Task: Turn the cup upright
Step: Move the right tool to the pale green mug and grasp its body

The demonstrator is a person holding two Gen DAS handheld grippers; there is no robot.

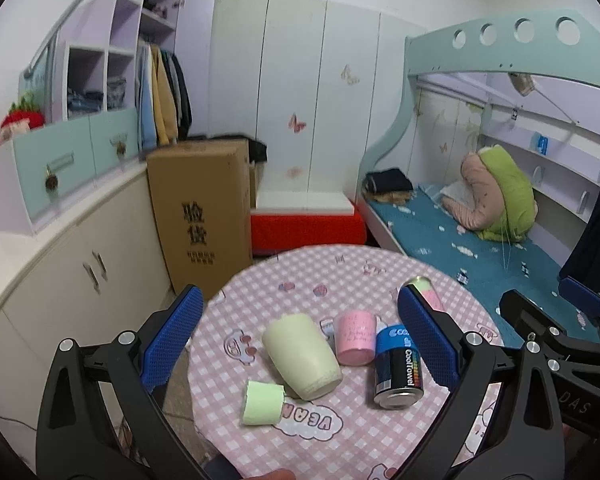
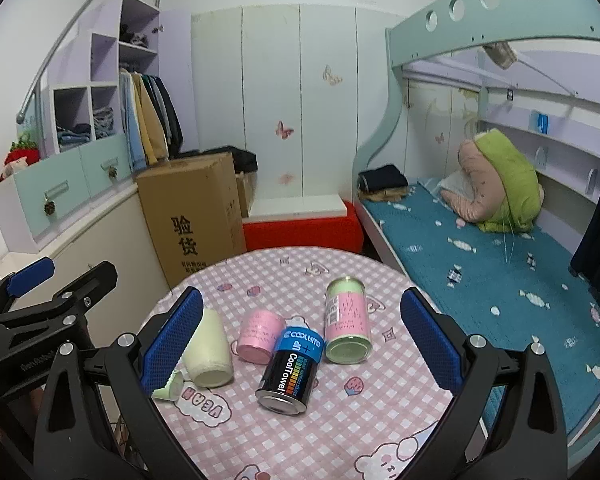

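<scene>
A pale cream cup (image 1: pixel 302 356) lies on its side on the round pink checked table (image 1: pixel 340 440); it also shows in the right wrist view (image 2: pixel 210 350). A small green cup (image 1: pixel 262 402) lies beside it, seen partly in the right wrist view (image 2: pixel 170 388). A pink cup (image 1: pixel 356 338) lies behind, also in the right wrist view (image 2: pixel 258 335). My left gripper (image 1: pixel 300 344) is open above the table, its jaws framing the cream cup. My right gripper (image 2: pixel 302 340) is open and empty, hovering over the cans.
A black and blue CoolTowel can (image 2: pixel 290 368) and a pink and green can (image 2: pixel 347 326) lie on the table. A cardboard box (image 1: pixel 204 212) and a red stool (image 1: pixel 306 228) stand behind it. A bunk bed (image 2: pixel 480 240) is at the right, cabinets at the left.
</scene>
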